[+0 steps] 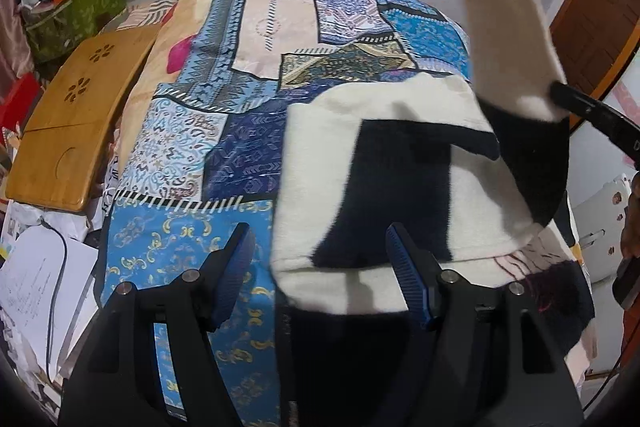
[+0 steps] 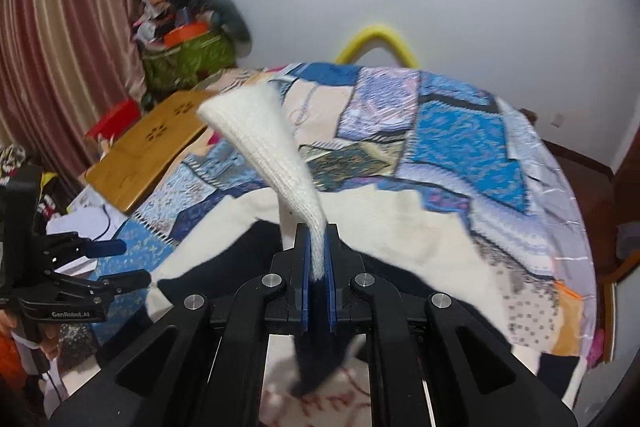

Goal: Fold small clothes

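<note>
A small cream and black knitted sweater point(image 1: 400, 163) lies on a blue patchwork bedspread point(image 1: 224, 131). My left gripper point(image 1: 320, 259) is open just above the sweater's near edge, holding nothing. My right gripper point(image 2: 318, 259) is shut on the sweater's cream sleeve point(image 2: 272, 143), which stands up from the jaws, lifted off the bed. That sleeve point(image 1: 508, 35) shows raised at the right of the left wrist view, with the right gripper's finger point(image 1: 580, 103) on it. The left gripper point(image 2: 120, 263) shows open at the left of the right wrist view.
A wooden lap tray point(image 1: 76, 123) lies at the bed's left edge, with papers point(image 1: 36, 279) and a cable below it. A green basket point(image 2: 188, 59) piled with clutter stands by the striped curtain point(image 2: 68, 39). A yellow hoop point(image 2: 380, 39) rises behind the bed.
</note>
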